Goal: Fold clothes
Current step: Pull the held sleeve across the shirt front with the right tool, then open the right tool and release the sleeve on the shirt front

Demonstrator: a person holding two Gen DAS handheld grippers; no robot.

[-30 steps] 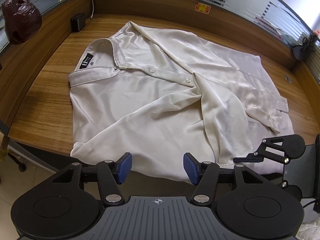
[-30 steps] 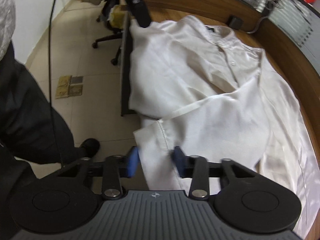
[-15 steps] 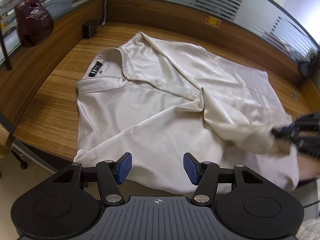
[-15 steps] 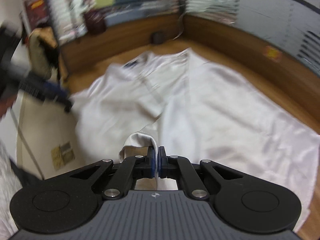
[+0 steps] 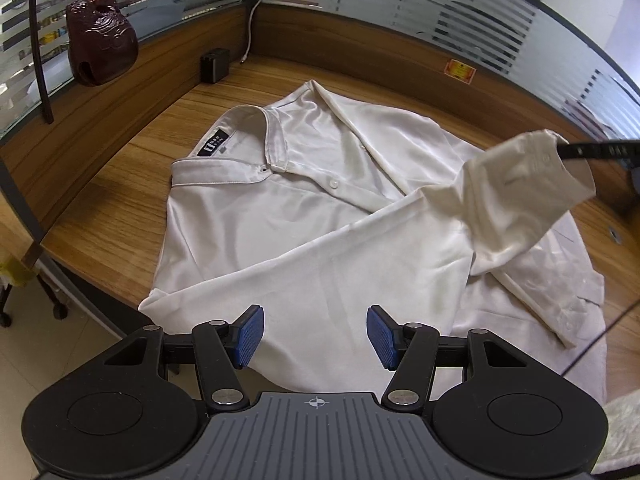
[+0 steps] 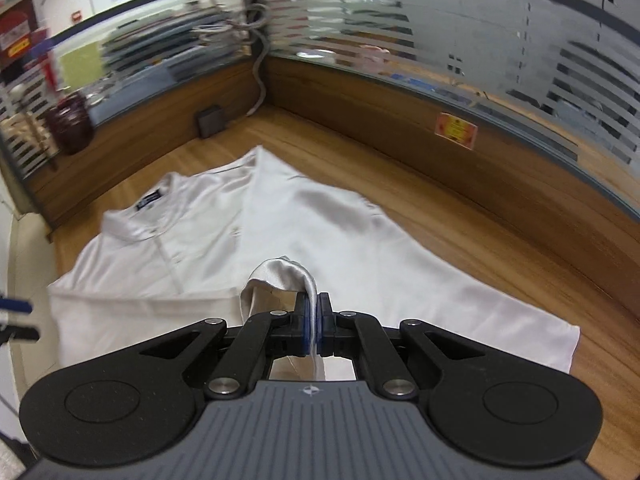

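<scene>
A cream button-up shirt (image 5: 304, 216) lies front up on the wooden desk (image 5: 120, 208), collar toward the back left. My right gripper (image 6: 313, 320) is shut on one sleeve (image 6: 280, 276) and holds it lifted above the shirt body (image 6: 360, 240). In the left wrist view that raised sleeve (image 5: 520, 184) hangs from the right gripper (image 5: 560, 151) at the right. My left gripper (image 5: 315, 334) stands open over the shirt's near edge, nothing between its blue pads (image 5: 250, 334).
A dark red jug (image 5: 100, 40) and a small black box (image 5: 215, 65) sit at the back left by the wooden partition (image 5: 360, 36). A cable (image 5: 250, 20) hangs down the corner. The desk's front edge (image 5: 80, 280) drops to the floor at left.
My right gripper shut on the sleeve and lifted it up over the shirt. My left gripper stayed open and drew closer over the shirt's near edge.
</scene>
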